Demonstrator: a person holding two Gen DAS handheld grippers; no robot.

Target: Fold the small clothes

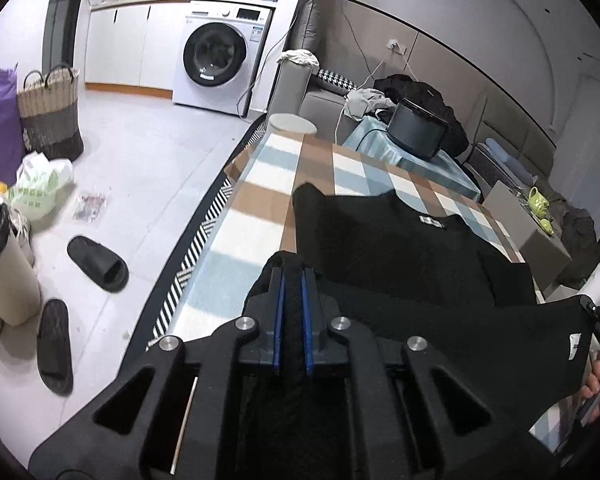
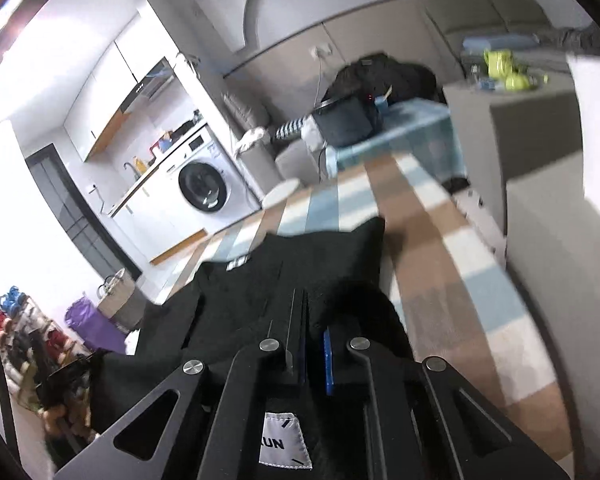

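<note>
The left hand-held gripper [image 1: 293, 280] is clamped on a fold of the black garment [image 1: 400, 256], its blue pads pinching dark cloth between them. The right hand-held gripper [image 2: 306, 320] is likewise closed on the same garment's [image 2: 292, 264] near hem, a white label hanging just below its jaws. The garment lies on the checked worktop [image 1: 260, 200], spreading from both grippers toward twelve o'clock, its collar tag at the far end; so its long axis runs straight away from the person. In the left wrist view the right gripper sits at about four o'clock, holding the opposite near corner. Both hands look equally placed, so the fold should carry the near hem forward toward the collar.
</note>
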